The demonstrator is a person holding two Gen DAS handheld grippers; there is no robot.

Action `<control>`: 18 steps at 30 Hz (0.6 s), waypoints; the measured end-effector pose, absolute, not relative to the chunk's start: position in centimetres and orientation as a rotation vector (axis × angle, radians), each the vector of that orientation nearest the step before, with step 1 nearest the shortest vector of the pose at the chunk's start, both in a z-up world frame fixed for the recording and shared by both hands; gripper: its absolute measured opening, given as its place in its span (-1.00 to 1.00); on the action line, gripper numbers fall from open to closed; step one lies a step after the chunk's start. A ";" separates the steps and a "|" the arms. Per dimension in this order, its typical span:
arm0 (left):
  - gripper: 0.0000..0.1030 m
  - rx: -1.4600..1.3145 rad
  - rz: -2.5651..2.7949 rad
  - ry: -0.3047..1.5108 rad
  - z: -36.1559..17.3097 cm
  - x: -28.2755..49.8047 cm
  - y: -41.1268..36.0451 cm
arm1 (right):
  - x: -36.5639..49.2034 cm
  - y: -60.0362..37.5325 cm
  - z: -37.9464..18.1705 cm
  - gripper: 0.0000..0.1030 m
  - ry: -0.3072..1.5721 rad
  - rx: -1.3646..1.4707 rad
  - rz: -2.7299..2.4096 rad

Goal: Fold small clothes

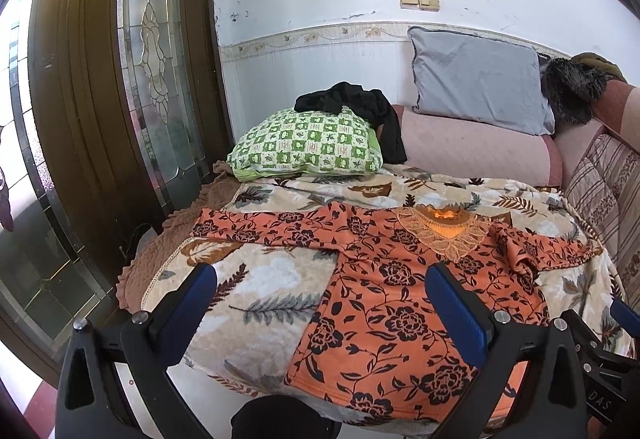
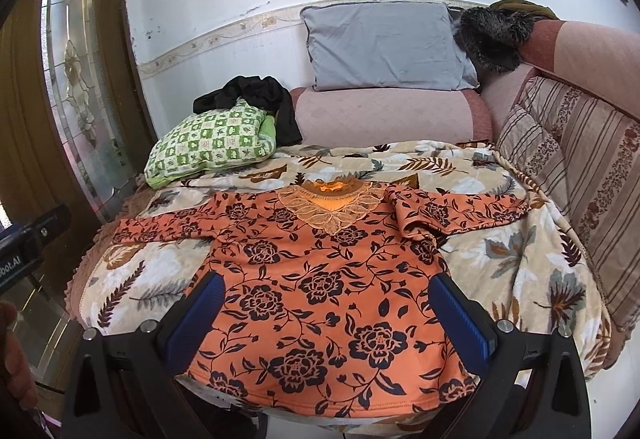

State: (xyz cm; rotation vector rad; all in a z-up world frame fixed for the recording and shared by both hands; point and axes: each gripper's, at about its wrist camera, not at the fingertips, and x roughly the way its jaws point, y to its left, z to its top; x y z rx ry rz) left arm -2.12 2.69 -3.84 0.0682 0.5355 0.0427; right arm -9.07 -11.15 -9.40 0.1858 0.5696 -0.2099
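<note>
Both grippers hover over the near hem with nothing in them: the left gripper point(image 1: 320, 303) has its blue-padded fingers spread wide, straddling the left side seam of the orange floral blouse point(image 1: 384, 303), and the right gripper point(image 2: 326, 309) is just as wide over the middle of the same hem, so neither has a hold on the cloth yet. The blouse lies face up and flat on a leaf-print blanket point(image 2: 520, 259), lace neckline point(image 2: 332, 209) away from the person, presumably smoothed out this way so the fold lines come out straight. Its left sleeve point(image 1: 256, 229) stretches straight out sideways, while the right sleeve point(image 2: 452, 211) is rumpled and partly doubled near the shoulder, and probably wants flattening first. Folding itself looks not yet begun. Beyond the blanket a green checked pillow point(image 1: 308, 141) with a black garment point(image 1: 360, 107) draped over it sits well clear, as does a grey cushion point(image 2: 384, 47) against the sofa back.
</note>
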 end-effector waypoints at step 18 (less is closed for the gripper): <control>1.00 0.071 0.035 0.539 -3.8 -4.1 3.3 | -11.3 -10.9 -7.9 0.99 0.554 0.186 -0.230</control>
